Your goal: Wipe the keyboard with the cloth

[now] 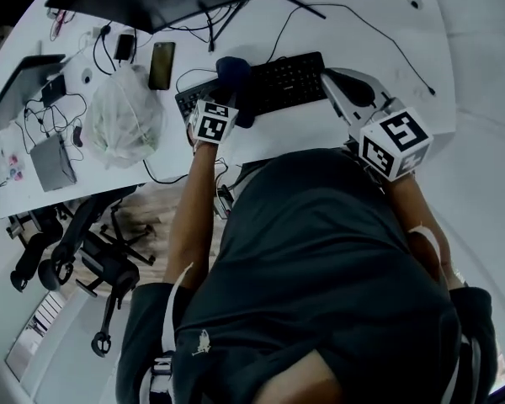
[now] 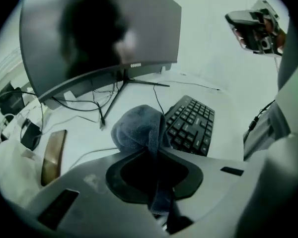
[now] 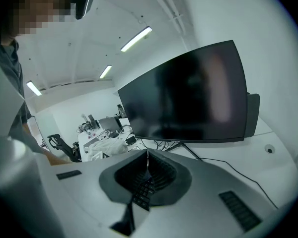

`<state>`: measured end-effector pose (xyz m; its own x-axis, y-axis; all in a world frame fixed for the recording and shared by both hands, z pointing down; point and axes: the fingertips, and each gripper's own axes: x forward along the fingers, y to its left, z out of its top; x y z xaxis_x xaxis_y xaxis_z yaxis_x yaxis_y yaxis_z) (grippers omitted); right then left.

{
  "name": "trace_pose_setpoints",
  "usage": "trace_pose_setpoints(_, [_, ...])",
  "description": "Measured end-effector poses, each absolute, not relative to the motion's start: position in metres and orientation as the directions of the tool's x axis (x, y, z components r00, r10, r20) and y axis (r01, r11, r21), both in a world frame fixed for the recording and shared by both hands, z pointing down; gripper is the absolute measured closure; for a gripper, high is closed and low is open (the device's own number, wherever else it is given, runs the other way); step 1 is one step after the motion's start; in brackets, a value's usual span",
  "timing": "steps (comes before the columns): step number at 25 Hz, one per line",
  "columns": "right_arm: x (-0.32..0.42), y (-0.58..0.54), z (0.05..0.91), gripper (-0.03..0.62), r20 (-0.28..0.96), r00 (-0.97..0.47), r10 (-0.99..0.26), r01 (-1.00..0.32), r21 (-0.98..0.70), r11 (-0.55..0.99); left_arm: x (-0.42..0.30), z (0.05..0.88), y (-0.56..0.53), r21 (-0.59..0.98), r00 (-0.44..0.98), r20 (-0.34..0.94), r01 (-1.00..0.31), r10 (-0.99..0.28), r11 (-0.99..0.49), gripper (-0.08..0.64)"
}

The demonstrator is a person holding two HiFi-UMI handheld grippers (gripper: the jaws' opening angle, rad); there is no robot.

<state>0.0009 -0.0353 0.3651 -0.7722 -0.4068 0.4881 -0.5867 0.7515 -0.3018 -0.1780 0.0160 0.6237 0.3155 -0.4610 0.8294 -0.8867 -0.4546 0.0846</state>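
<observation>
Keyboard (image 1: 290,79) one, cloth (image 1: 234,72) one.

Dark blue cloth (image 2: 138,127), black keyboard (image 2: 191,125), white desk (image 1: 290,131) — black-and-white squares on left cube (image 1: 213,123), right cube (image 1: 396,144).

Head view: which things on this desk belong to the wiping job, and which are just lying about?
In the job:
- blue cloth, clamped in the left gripper
- black keyboard
- right gripper, shut, holding nothing

Just lying about:
- phone
- plastic bag
- monitor
</observation>
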Motion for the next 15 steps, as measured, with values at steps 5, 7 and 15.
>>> trace_pose_setpoints(5, [0.021, -0.041, 0.369, 0.581, 0.488, -0.765, -0.421, -0.6, -0.301, 0.741, -0.138, 0.634, 0.07, 0.179, 0.361, 0.838, -0.89, -0.409, -0.418, 0.52])
trace_pose_setpoints(7, [0.031, -0.046, 0.372, 0.581, 0.494, -0.753, -0.434, -0.617, -0.302, 0.726, -0.111, 0.642, 0.108, 0.222, 0.4, 0.85, -0.862, -0.342, -0.456, 0.52])
trace_pose_setpoints(15, [0.029, -0.052, 0.376, 0.581, 0.486, -0.781, -0.393, -0.578, -0.324, 0.749, -0.144, 0.621, 0.004, 0.083, 0.309, 0.818, -0.898, -0.484, -0.433, 0.52])
